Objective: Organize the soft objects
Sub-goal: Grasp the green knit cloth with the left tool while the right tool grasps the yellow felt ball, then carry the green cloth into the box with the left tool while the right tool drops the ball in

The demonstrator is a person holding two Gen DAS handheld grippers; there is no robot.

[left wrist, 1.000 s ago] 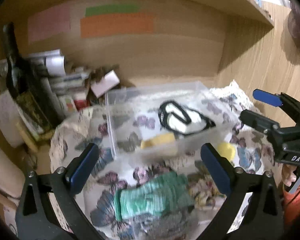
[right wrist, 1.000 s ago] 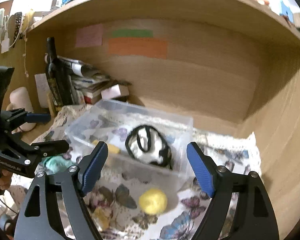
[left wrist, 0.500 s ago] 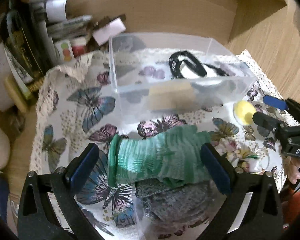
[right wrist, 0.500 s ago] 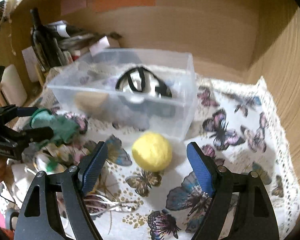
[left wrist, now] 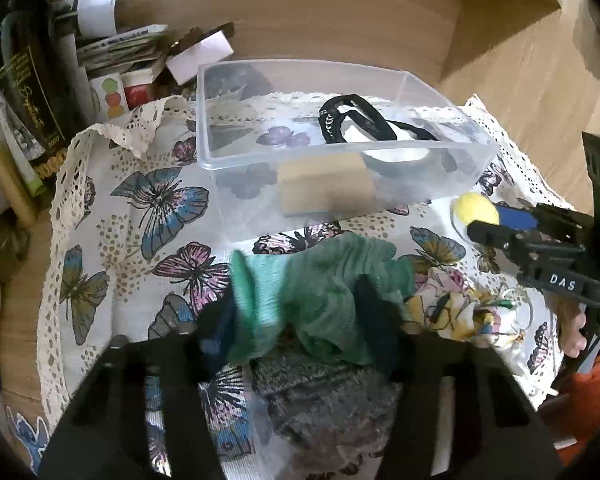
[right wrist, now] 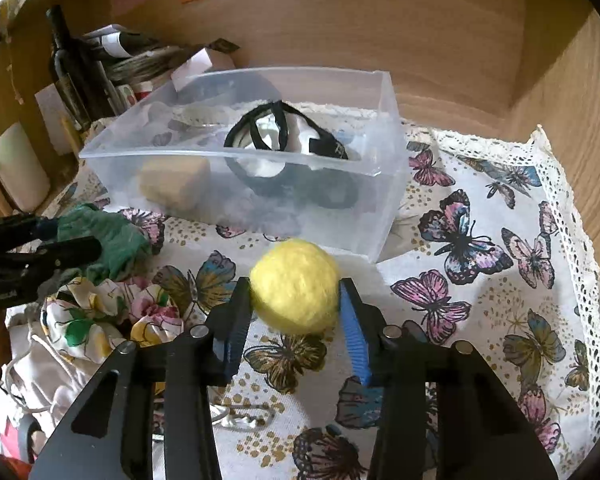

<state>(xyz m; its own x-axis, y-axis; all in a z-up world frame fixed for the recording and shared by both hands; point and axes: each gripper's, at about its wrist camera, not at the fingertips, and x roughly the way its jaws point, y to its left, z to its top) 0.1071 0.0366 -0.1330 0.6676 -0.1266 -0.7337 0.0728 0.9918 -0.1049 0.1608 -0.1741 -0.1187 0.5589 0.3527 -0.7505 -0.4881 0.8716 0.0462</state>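
My left gripper [left wrist: 300, 312] is shut on a green knitted cloth [left wrist: 320, 284] that lies over a grey woolly cloth [left wrist: 324, 396]; the green cloth also shows in the right wrist view [right wrist: 108, 240]. My right gripper [right wrist: 296, 292] is shut on a yellow felt ball [right wrist: 296, 284], which also shows in the left wrist view [left wrist: 474, 208]. A clear plastic box [left wrist: 380, 148] behind them holds a tan sponge [left wrist: 324, 188] and a black-and-white fabric item [left wrist: 364, 124].
A butterfly-print cloth [right wrist: 480, 248] covers the wooden shelf. A floral fabric bundle [right wrist: 112, 316] lies between the grippers. Books, bottles and papers [left wrist: 40, 92] stand at the back left. Wooden walls [right wrist: 560, 100] close in the back and right.
Both grippers moved down and forward and closed: the left on the green cloth, the right on the yellow ball.
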